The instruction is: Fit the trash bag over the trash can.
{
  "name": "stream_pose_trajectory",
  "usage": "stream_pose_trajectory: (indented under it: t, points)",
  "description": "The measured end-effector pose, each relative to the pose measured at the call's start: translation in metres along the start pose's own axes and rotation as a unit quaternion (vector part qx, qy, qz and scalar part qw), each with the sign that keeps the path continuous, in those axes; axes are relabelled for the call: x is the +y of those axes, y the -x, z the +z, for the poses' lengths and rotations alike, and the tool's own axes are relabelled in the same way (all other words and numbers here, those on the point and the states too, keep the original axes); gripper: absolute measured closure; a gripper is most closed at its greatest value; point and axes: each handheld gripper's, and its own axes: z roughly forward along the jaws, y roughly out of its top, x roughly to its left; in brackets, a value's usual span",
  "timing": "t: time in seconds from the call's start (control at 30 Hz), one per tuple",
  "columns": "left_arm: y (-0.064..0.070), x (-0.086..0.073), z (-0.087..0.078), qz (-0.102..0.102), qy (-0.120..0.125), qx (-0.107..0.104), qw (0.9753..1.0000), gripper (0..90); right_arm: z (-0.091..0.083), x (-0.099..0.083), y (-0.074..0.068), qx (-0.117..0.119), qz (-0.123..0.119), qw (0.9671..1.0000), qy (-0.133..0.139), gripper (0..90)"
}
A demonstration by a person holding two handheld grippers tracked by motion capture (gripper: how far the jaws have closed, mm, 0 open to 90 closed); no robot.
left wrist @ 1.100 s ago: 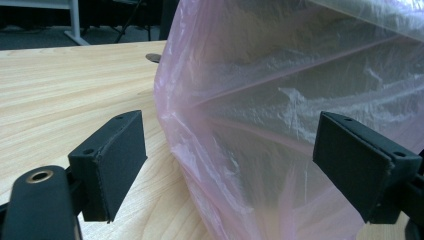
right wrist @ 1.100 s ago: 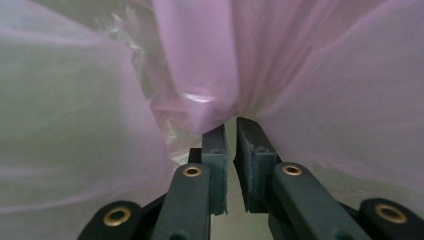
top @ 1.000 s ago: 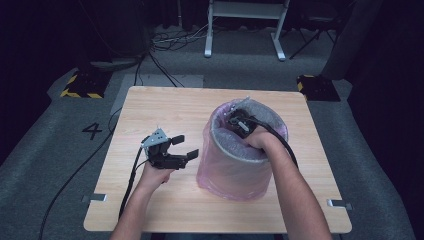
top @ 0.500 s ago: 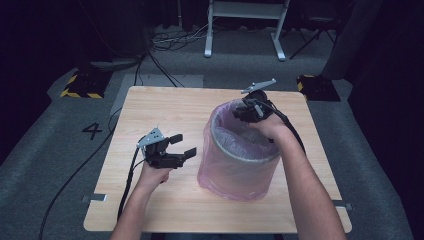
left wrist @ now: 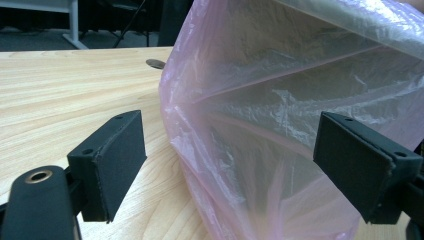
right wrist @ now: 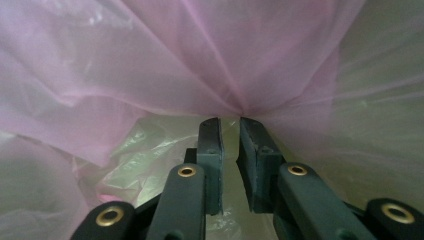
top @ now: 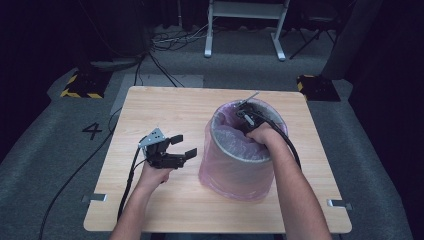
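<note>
A round bin [top: 235,170] lined with a thin pink plastic bag [top: 227,137] stands right of centre on the wooden table [top: 165,105]. My right gripper [top: 245,117] reaches down inside the bin near its far rim. In the right gripper view its jaws [right wrist: 230,125] are shut on a gathered pinch of the pink bag [right wrist: 200,60], whose folds run to their tips. My left gripper [top: 185,146] rests low over the table just left of the bin, open. In the left gripper view [left wrist: 230,160] the bag's outer wall [left wrist: 280,100] bulges between the wide-apart pads without touching them.
Bare tabletop stretches to the left of and behind the bin. On the grey floor beyond lie cables, a white metal frame [top: 245,25], and yellow-and-black blocks [top: 80,85] [top: 315,85]. A painted 4 [top: 92,131] marks the floor at the left.
My right gripper rose from inside the bin to above its far rim, then dropped back in. The left gripper has stayed open in place.
</note>
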Motion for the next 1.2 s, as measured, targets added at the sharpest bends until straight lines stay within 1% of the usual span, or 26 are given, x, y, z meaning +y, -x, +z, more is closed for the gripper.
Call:
stream_pose_trajectory:
  t: [0.03, 0.07, 0.13, 0.2, 0.27, 0.33, 0.37, 0.4, 0.47, 0.5, 0.53, 0.57, 0.6, 0.63, 0.67, 0.73, 0.77, 0.8, 0.83, 0.87, 0.9, 0.97, 1.0, 1.03, 1.13, 1.2]
  points:
    - [0.0, 0.0, 0.0, -0.001, 0.0, -0.001, 1.0, 13.4, -0.001, 0.0, 0.0, 0.004, 0.002, 1.0, 0.002, 80.2]
    - [0.0, 0.0, 0.0, 0.0, -0.002, 0.001, 1.0, 13.4, -0.003, 0.001, 0.0, 0.0, 0.003, 0.9999, 0.011, 80.1]
    - [0.0, 0.0, -0.001, 0.001, -0.001, 0.0, 1.0, 13.4, -0.014, 0.004, -0.003, 0.001, -0.003, 0.9994, 0.036, 79.9]
    - [0.0, 0.0, -0.001, -0.001, 0.001, 0.0, 1.0, 13.4, -0.03, 0.008, -0.006, 0.015, -0.009, 0.9972, 0.073, 79.7]
    - [0.0, 0.0, -0.001, -0.003, 0.002, 0.001, 1.0, 13.4, -0.046, 0.01, -0.009, 0.021, -0.017, 0.9948, 0.098, 79.7]
    - [0.0, 0.0, 0.0, -0.003, 0.002, -0.001, 1.0, 13.4, -0.054, 0.01, -0.012, 0.026, -0.035, 0.994, 0.1, 79.8]
    - [0.001, 0.001, 0.0, -0.003, 0.001, 0.001, 1.0, 13.4, -0.057, 0.009, -0.016, 0.027, -0.049, 0.9934, 0.1, 79.9]
    - [0.001, 0.001, 0.0, -0.002, 0.001, -0.001, 1.0, 13.4, -0.057, 0.007, -0.019, 0.035, -0.057, 0.9932, 0.095, 79.9]
    - [0.001, 0.001, 0.0, -0.001, 0.002, 0.001, 1.0, 13.4, -0.052, 0.002, -0.026, 0.063, -0.073, 0.9919, 0.083, 79.9]
    - [0.001, 0.001, 0.0, -0.004, 0.003, 0.0, 1.0, 13.3, -0.05, -0.001, -0.029, 0.077, -0.081, 0.991, 0.074, 79.9]
    - [0.0, 0.001, 0.0, -0.005, 0.004, -0.002, 1.0, 13.3, -0.045, -0.004, -0.034, 0.097, -0.094, 0.9888, 0.063, 79.7]
    - [0.0, 0.001, 0.0, -0.006, 0.003, -0.001, 1.0, 13.3, -0.042, -0.006, -0.037, 0.106, -0.099, 0.988, 0.054, 79.5]
    - [0.0, 0.001, 0.0, -0.007, 0.003, 0.0, 1.0, 13.2, -0.037, -0.008, -0.042, 0.12, -0.113, 0.9856, 0.038, 78.6]
    - [-0.001, 0.001, 0.001, -0.006, 0.001, -0.001, 1.0, 13.1, -0.033, -0.01, -0.045, 0.128, -0.124, 0.9837, 0.027, 78.4]
    - [-0.001, 0.001, 0.001, -0.005, 0.0, 0.001, 1.0, 13.1, -0.029, -0.01, -0.048, 0.132, -0.129, 0.9828, 0.015, 78.7]
    - [-0.001, 0.0, 0.001, -0.008, 0.001, 0.0, 1.0, 13.0, -0.021, -0.011, -0.053, 0.131, -0.153, 0.9794, -0.019, 79.2]
    - [-0.002, 0.0, 0.001, -0.008, 0.001, 0.002, 1.0, 13.0, -0.017, -0.011, -0.055, 0.131, -0.154, 0.9789, -0.032, 79.8]
    - [-0.002, 0.0, 0.001, -0.008, 0.001, 0.002, 1.0, 13.0, -0.011, -0.012, -0.057, 0.131, -0.16, 0.977, -0.051, 79.8]
    - [-0.003, 0.0, 0.0, -0.008, 0.001, 0.001, 1.0, 13.0, -0.005, -0.013, -0.058, 0.132, -0.169, 0.9743, -0.069, 79.8]
    - [-0.003, 0.0, 0.0, -0.007, 0.002, 0.003, 1.0, 12.9, 0.0, -0.014, -0.059, 0.133, -0.166, 0.9738, -0.08, 80.6]
    - [-0.003, 0.0, -0.001, -0.008, 0.001, 0.004, 1.0, 12.9, 0.003, -0.014, -0.059, 0.138, -0.161, 0.9738, -0.084, 80.6]
    - [-0.004, -0.001, -0.002, -0.008, 0.001, 0.005, 1.0, 12.7, 0.005, -0.012, -0.058, 0.139, -0.151, 0.9761, -0.071, 80.5]
    - [-0.005, -0.001, -0.002, -0.01, 0.001, 0.006, 0.9999, 12.7, 0.004, -0.011, -0.058, 0.14, -0.151, 0.9764, -0.066, 79.6]
    - [-0.006, -0.001, -0.003, -0.011, 0.002, 0.006, 0.9999, 12.7, 0.0, -0.009, -0.058, 0.14, -0.152, 0.9769, -0.054, 79.3]
    - [-0.006, -0.001, -0.004, -0.013, 0.005, 0.007, 0.9999, 12.7, -0.017, -0.002, -0.055, 0.12, -0.148, 0.9813, -0.023, 73.6]
    - [-0.005, 0.0, -0.004, -0.009, 0.005, 0.007, 0.9999, 12.6, -0.029, 0.001, -0.051, 0.12, -0.14, 0.9829, 0.0, 73.4]
